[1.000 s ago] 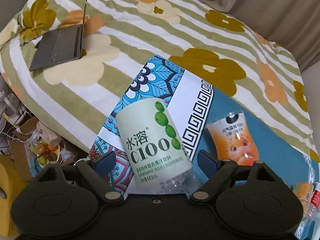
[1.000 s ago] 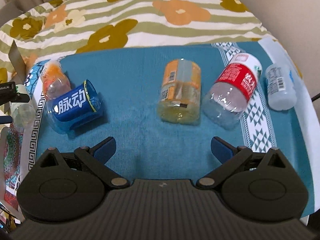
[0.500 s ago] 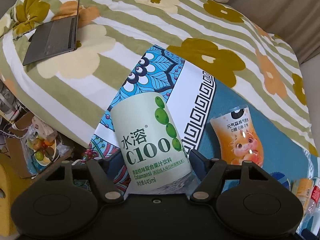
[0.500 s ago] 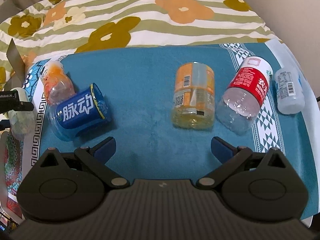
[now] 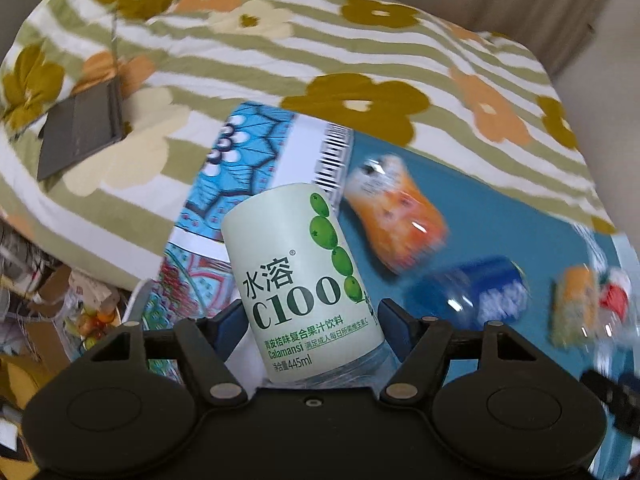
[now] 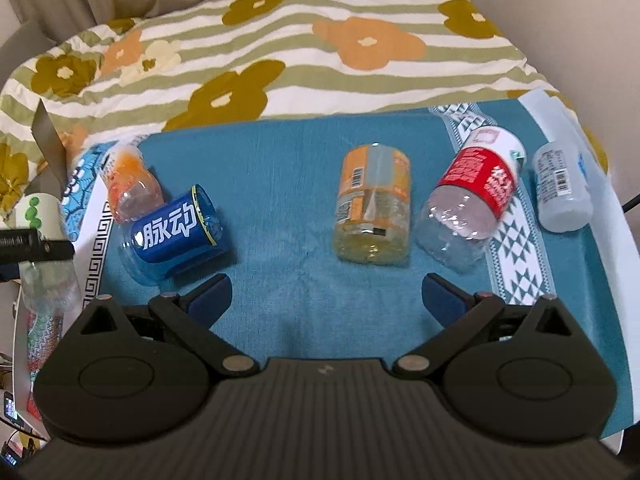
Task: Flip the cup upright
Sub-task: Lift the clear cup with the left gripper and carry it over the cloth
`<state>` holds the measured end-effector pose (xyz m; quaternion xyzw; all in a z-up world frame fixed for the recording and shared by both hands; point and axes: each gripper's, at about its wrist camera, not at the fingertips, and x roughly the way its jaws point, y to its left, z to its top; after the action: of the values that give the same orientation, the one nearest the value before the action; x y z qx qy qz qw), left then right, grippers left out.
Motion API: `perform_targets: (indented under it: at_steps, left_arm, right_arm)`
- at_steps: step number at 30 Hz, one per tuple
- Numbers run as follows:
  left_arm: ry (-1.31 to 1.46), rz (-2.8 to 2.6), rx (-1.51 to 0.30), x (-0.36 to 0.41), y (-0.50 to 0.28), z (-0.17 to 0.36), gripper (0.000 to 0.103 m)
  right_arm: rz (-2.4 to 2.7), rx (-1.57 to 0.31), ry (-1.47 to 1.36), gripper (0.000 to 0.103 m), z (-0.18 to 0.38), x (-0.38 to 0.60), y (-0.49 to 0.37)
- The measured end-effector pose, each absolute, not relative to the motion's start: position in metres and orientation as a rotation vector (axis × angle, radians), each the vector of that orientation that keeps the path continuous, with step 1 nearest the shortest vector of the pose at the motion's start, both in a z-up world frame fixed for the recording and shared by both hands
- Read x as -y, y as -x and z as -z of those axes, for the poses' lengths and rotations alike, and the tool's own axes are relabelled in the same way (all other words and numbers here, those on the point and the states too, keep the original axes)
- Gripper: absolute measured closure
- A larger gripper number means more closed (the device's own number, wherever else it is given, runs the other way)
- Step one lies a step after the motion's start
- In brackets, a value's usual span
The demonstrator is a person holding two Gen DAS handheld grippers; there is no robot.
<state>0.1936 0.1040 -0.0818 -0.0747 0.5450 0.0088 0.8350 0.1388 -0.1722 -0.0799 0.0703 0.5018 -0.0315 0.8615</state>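
Green-labelled cup (image 5: 304, 284) — clamped, apparently empty

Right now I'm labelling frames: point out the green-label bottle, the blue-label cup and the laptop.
green-label bottle (image 5: 300, 280), left wrist view, label middle.
blue-label cup (image 6: 174, 230), right wrist view, blue label.
laptop (image 5: 76, 136), left wrist view, grey keyboard deck.

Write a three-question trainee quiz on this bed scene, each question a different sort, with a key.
1. True or false: the left gripper has its fingers shut on the green-label C100 bottle.
2. Which lies nearest ahead of the open right gripper? A) orange-label bottle B) small clear bottle C) laptop
3. Fill in: the bottles lie on a ___ coloured cloth.

Key: 1 true; 2 A; 3 teal.
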Motion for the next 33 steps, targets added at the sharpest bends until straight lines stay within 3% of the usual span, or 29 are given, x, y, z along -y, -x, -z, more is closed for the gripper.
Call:
perform_targets:
  at_steps: [12,22,33]
  left_arm:
    - [-0.027,0.202,-1.13,0.004,-0.127,0.068,0.028]
    - [-0.201,0.373,-1.161,0.093,-0.097,0.103,0.028]
    - [-0.257,0.39,-1.247,0.12,-0.101,0.14,0.027]
  right_arm:
    - [0.085,-0.998,-0.179,0.0,0.067,0.23,-0.076]
    - [0.134,-1.01,-0.259,0.0,0.081,0.281,-0.023]
    - [0.161,-1.04,-0.278,0.0,0.095,0.302,-0.001]
